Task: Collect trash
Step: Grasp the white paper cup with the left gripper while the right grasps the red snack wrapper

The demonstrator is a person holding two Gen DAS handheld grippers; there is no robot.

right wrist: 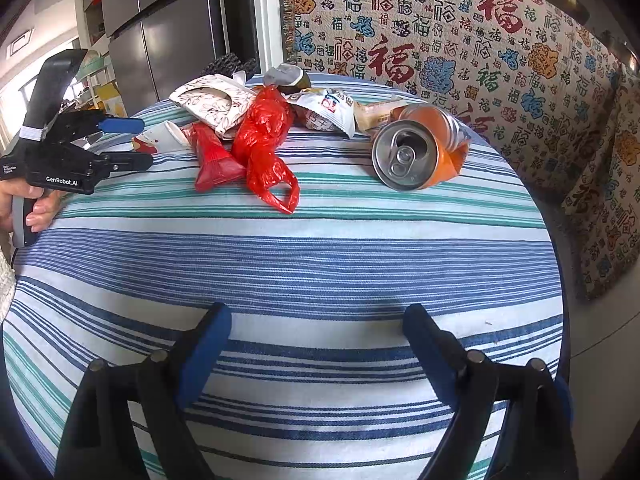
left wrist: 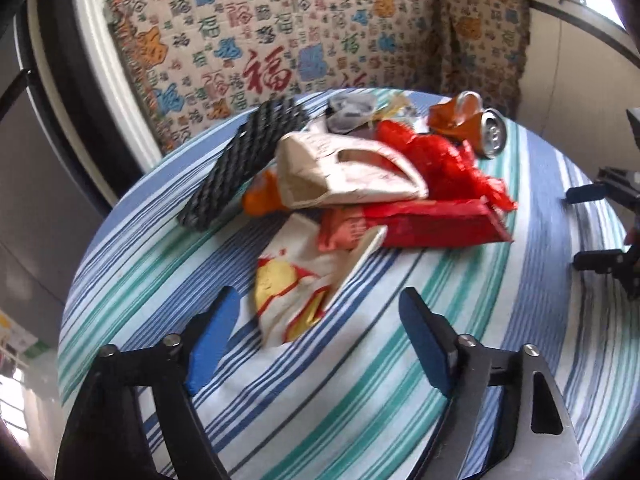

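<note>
The left claw point(left wrist: 320, 320) hangs low over the round desk covered in a blue, white and green striped cloth point(left wrist: 360, 380), its blue-padded jaws spread wide and empty. Its tips sit on either side of a crumpled white paper wrapper with red and gold print point(left wrist: 288, 280), the nearest piece of the trash pile. From the right wrist view the same left claw point(right wrist: 128, 142) reaches in from the left edge, held level in a bare hand point(right wrist: 28, 208) that grips the handle from below.

The right claw point(right wrist: 316, 332) hovers above bare striped cloth, jaws likewise wide apart with nothing between them, well short of the trash. In the left wrist view its fingers point(left wrist: 588, 194) poke in from the right edge.

The left wrist view shows a black woven mat point(left wrist: 240, 164) leaning at the pile's far left, a flattened white cardboard box with a cut-out opening point(left wrist: 348, 172), and a red packet point(left wrist: 436, 222) lying beneath it. The right wrist view looks straight into the silver top of a crushed orange drink can point(right wrist: 416, 148), lying on its side apart from the pile, and shows a crumpled red plastic bag point(right wrist: 264, 140) spilling toward the camera.

A cream fabric printed with red and blue characters point(right wrist: 460, 40) drapes behind the desk.
</note>
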